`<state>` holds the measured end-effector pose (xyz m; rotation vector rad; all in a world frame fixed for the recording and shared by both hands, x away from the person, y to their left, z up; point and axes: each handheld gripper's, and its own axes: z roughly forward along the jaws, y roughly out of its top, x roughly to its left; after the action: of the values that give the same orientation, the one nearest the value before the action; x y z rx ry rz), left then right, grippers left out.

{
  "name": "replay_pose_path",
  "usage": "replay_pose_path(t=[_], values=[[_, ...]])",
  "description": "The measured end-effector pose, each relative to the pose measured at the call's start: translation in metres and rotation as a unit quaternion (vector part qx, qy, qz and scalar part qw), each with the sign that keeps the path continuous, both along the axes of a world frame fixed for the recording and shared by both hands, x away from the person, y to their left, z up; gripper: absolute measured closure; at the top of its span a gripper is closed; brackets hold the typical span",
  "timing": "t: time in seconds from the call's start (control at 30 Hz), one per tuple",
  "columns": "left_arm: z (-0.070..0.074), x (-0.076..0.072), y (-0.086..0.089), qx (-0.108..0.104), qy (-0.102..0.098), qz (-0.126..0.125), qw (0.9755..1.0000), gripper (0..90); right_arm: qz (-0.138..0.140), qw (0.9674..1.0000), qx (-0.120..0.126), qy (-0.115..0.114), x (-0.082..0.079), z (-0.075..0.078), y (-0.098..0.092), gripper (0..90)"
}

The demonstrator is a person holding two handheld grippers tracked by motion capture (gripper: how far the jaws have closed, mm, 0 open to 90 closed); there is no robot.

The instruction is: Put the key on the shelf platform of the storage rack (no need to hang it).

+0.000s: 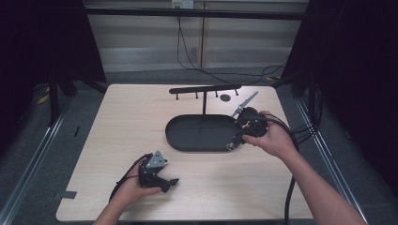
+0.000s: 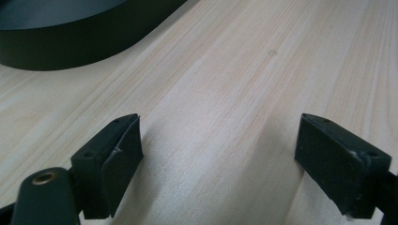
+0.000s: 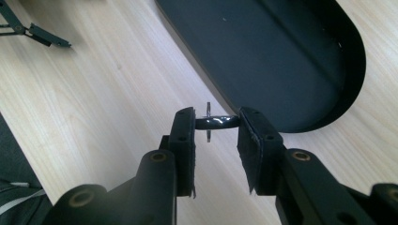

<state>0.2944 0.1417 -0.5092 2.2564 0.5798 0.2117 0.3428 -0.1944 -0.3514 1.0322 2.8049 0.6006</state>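
Black tray (image 1: 187, 136), right gripper (image 3: 216, 124) gripping small ring (image 3: 217, 123)

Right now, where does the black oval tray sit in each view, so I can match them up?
High view: black oval tray at table centre, right gripper at its right end.
Left gripper view: its curved wall, top left corner.
Right gripper view: upper right, beyond the jaws.
Shared landmark: the pale wooden table.

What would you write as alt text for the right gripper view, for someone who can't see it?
Two black jaws of the right gripper pinch a small dark glossy ring with a thin metal piece through it, just above a pale wooden table. Behind it lies a black oval tray, its inside bare as far as can be seen.
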Motion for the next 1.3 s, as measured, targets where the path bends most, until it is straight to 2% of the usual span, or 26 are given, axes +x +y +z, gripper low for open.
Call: replay_pose_path(t=[0.77,1.3], values=[[0.0,0.0,0.0,0.0,0.0,0.0,1.0,14.8,-0.024,0.9995,-0.008,-0.017,0.017,0.0,0.008,68.2],[0.0,0.0,0.0,-0.001,0.0,0.001,1.0,14.8,-0.043,0.9984,-0.011,-0.035,0.032,-0.016,0.016,68.2]])
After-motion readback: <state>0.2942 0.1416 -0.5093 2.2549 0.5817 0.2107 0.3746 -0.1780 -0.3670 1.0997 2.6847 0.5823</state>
